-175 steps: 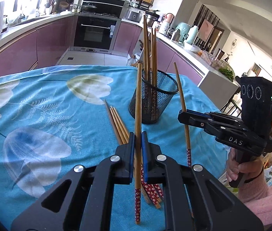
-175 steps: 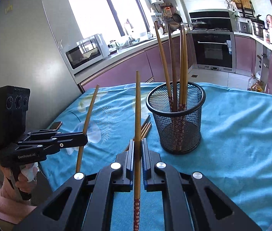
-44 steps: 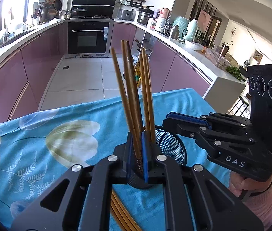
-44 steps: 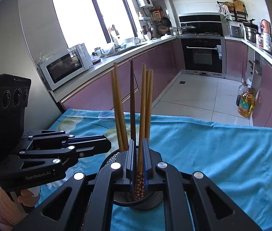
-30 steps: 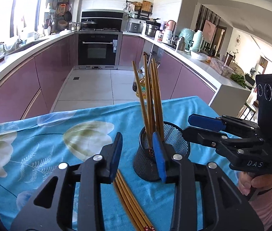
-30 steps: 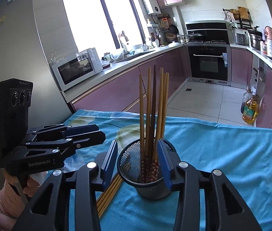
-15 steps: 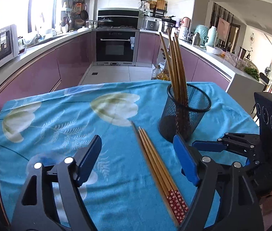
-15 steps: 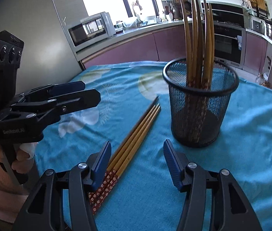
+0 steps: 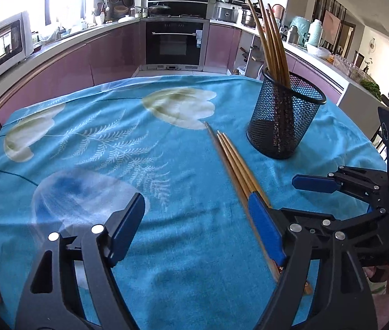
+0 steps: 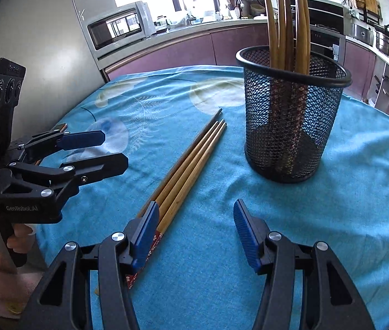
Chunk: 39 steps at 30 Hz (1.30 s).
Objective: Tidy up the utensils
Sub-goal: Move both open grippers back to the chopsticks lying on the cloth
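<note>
Both tools, left (image 9: 195,229) and right (image 10: 193,231), have let go their chopsticks into the black mesh cup (image 10: 290,126) and dropped, jaws empty and spread, toward the remaining bamboo chopsticks (image 10: 186,176) on the blue-clothed desk (image 9: 112,143).

tablecloth (image 9: 167,261): teal, pale floral | cup (image 10: 293,126): blk mesh | chopsticks (image 10: 191,162): brown, red-patterned ends

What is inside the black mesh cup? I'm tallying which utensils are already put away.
The mesh cup holds a bundle of wooden chopsticks, tips up and patterned ends down. Through the mesh their exact count cannot be told.
</note>
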Available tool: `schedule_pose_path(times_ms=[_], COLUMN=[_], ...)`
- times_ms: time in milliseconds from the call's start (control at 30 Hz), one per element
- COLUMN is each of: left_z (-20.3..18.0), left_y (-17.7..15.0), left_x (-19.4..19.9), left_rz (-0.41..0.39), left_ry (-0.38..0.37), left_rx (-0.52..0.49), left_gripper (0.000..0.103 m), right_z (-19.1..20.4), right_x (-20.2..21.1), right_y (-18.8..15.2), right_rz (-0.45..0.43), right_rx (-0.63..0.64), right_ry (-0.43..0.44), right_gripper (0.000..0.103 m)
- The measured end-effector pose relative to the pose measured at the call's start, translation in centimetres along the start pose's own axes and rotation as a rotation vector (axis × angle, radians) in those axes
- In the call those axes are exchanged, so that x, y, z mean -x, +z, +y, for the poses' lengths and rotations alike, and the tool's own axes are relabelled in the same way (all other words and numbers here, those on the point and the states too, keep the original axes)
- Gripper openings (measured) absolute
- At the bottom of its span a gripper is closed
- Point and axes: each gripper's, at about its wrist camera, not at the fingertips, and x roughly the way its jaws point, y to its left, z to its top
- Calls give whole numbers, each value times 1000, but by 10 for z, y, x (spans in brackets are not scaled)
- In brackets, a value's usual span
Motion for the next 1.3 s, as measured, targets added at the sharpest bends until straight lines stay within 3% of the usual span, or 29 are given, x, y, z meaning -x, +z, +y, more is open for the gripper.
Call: schedule_pose_path(times_ms=[567, 1300], left_z=[-8, -27], left_y=[-7, -4], left_x=[-13, -35], left_rz=[35, 86], left_ry=[-3, -12], left_rx=[-28, -71], left_gripper=[77, 72], right_z=[12, -3], right_x=[-7, 0], right_y=[0, -4], right_rz=[14, 16], right_rx=[43, 11], right_ry=[-84, -86], right_gripper=[53, 48])
